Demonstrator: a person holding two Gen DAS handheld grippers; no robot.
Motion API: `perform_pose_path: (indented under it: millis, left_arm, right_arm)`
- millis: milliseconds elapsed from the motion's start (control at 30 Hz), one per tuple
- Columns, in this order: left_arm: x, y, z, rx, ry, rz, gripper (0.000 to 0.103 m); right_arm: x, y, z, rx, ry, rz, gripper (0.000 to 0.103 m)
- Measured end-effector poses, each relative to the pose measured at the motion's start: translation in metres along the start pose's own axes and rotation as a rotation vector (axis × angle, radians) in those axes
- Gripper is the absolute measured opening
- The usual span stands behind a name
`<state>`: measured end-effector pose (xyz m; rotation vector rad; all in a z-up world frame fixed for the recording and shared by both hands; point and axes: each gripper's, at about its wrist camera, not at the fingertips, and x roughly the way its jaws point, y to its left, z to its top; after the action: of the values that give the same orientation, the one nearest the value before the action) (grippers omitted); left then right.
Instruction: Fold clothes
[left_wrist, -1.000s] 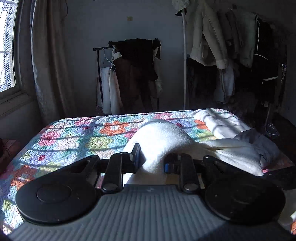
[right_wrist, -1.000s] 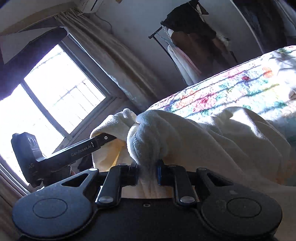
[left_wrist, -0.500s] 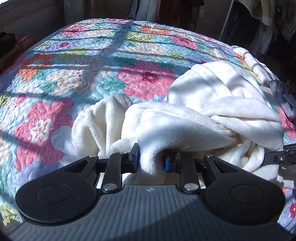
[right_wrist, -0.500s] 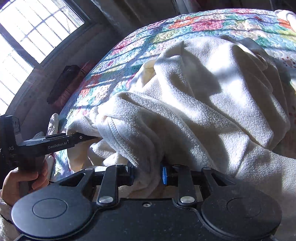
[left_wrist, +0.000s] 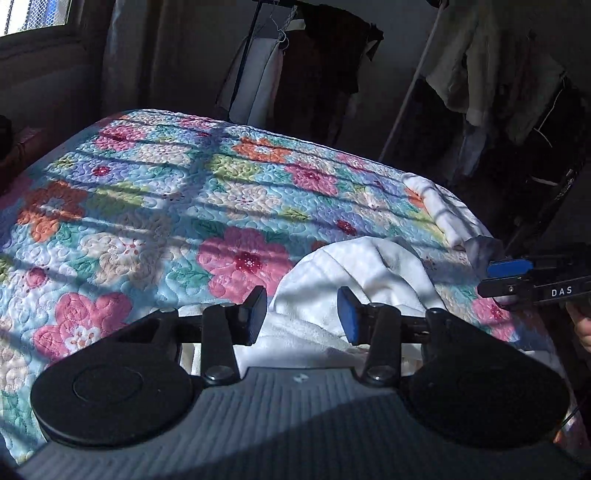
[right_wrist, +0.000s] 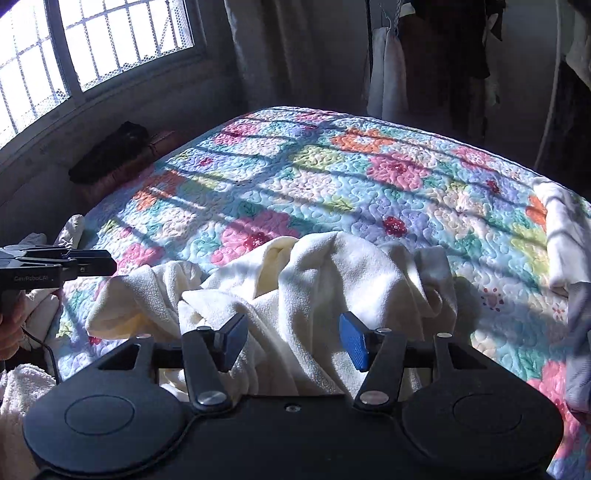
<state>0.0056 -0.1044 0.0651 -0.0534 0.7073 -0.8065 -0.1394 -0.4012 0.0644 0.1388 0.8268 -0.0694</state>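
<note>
Cream fleece garment (right_wrist: 332, 288) lying crumpled on the near part of the bed's floral quilt (right_wrist: 332, 177). Left claw (left_wrist: 302, 314) and right claw (right_wrist: 293, 341) are both opening, pads clear of the fleece bunched between them.

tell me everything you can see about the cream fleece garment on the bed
The cream fleece garment looks soft and fuzzy. It lies crumpled in loose folds, not yet folded, on the near edge of the floral quilt, partly sunlit. Both the left gripper and the right gripper are opening, with fabric between their jaws, no longer pinched.
</note>
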Motion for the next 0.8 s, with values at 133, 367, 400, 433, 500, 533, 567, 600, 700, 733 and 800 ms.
perform_pose_path:
  millis: [133, 367, 400, 433, 500, 533, 567, 600, 700, 733, 800]
  left_arm:
    - [0.05, 0.001, 0.016, -0.012, 0.107, -0.036, 0.066]
    - [0.18, 0.011, -0.001, 0.014, 0.368, 0.201, 0.068]
    - [0.192, 0.015, -0.004, -0.003, 0.4, 0.206, 0.068]
    - [0.198, 0.018, -0.005, -0.024, 0.419, 0.18, 0.068]
    - [0.209, 0.02, -0.006, -0.055, 0.457, 0.118, 0.071]
    - [0.213, 0.02, -0.005, -0.062, 0.473, 0.092, 0.072]
    - [0.216, 0.019, -0.004, -0.065, 0.477, 0.071, 0.073]
    - [0.22, 0.018, -0.002, -0.066, 0.477, 0.053, 0.073]
    - [0.222, 0.01, -0.006, -0.035, 0.435, -0.03, 0.053]
    - [0.22, 0.008, -0.008, -0.031, 0.418, -0.067, 0.029]
    - [0.213, 0.002, -0.011, -0.012, 0.377, -0.094, 0.02]
  right_arm:
    - [0.032, -0.01, -0.004, -0.002, 0.0, -0.022, 0.061]
    - [0.08, -0.049, -0.02, 0.175, -0.003, -0.095, 0.062]
    - [0.083, -0.057, -0.022, 0.213, -0.006, -0.094, 0.062]
    - [0.085, -0.063, -0.024, 0.247, -0.008, -0.077, 0.062]
    - [0.095, -0.069, -0.028, 0.284, 0.01, -0.043, 0.062]
    - [0.101, -0.069, -0.03, 0.289, 0.014, -0.039, 0.062]
    - [0.105, -0.067, -0.032, 0.288, 0.015, -0.04, 0.062]
    - [0.109, -0.066, -0.033, 0.283, 0.014, -0.044, 0.062]
    - [0.116, -0.065, -0.033, 0.304, 0.014, -0.052, 0.062]
    - [0.117, -0.065, -0.033, 0.317, 0.012, -0.049, 0.062]
    - [0.115, -0.064, -0.032, 0.337, -0.001, -0.043, 0.062]
